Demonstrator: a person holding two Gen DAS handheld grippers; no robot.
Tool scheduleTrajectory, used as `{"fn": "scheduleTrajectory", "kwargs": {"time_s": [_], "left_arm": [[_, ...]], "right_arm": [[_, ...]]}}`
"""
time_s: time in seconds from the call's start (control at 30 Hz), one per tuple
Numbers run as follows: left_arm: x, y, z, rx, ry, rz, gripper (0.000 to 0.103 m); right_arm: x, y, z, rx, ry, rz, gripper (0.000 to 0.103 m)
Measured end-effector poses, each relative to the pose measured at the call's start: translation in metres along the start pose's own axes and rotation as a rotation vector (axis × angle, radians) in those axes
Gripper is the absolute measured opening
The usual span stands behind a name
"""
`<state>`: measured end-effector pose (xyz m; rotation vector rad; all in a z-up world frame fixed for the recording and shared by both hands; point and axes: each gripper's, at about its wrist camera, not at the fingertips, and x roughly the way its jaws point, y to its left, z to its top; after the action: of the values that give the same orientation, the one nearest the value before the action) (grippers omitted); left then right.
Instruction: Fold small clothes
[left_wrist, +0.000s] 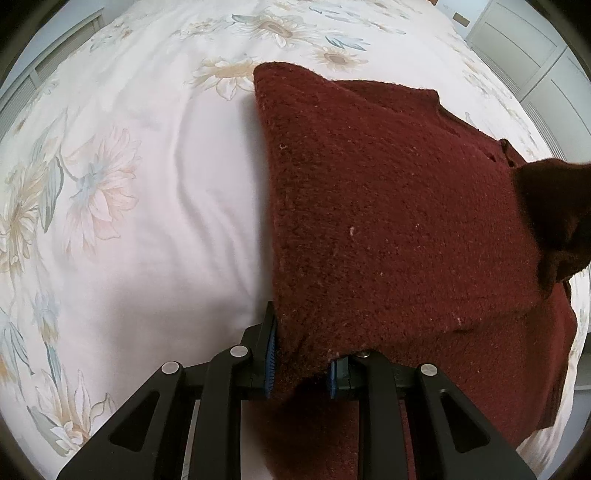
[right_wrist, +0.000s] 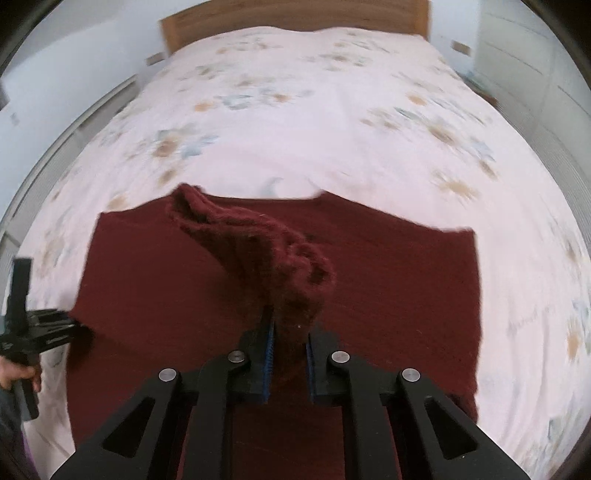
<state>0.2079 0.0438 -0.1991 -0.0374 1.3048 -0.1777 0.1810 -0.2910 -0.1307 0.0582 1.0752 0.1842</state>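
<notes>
Left wrist view: the left gripper (left_wrist: 301, 363) is clamped on the near-left corner of a dark red knitted garment (left_wrist: 388, 206), its blue pads (left_wrist: 270, 354) pressing the fabric. The garment lies on the floral bedspread (left_wrist: 129, 206) near the bed's foot edge, and a raised dark flap (left_wrist: 554, 218) intrudes at the picture's right margin.

Right wrist view: the left gripper (right_wrist: 44, 334) appears at the far left with the person's hand (right_wrist: 18, 373). The right gripper (right_wrist: 290, 350) has its 2 jaws closed on a bunched fold (right_wrist: 258, 251) lifted above the flat body of the garment.

Step in hand, as judged: carrying a sleeve or side panel inward. The next move calls for laying the fold flat before release.

Whether the fold is a sleeve is unclear; motion blur softens the bedspread, and the garment's near edge is hidden behind the fingers.
</notes>
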Motion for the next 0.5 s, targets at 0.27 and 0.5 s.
{"fn": "scheduleTrajectory", "kwargs": {"time_s": [0.27, 0.5], "left_arm": [[0.001, 0.002, 0.002, -0.003, 0.011, -0.002, 0.020], [0.007, 0.004, 0.005, -0.007, 0.013, -0.002, 0.020]], "right_arm": [[0.036, -0.046, -0.030, 0.106, 0.102, -0.036, 0.013], [0.047, -0.049, -0.033, 0.108, 0.123, -0.028, 0.014]]}}
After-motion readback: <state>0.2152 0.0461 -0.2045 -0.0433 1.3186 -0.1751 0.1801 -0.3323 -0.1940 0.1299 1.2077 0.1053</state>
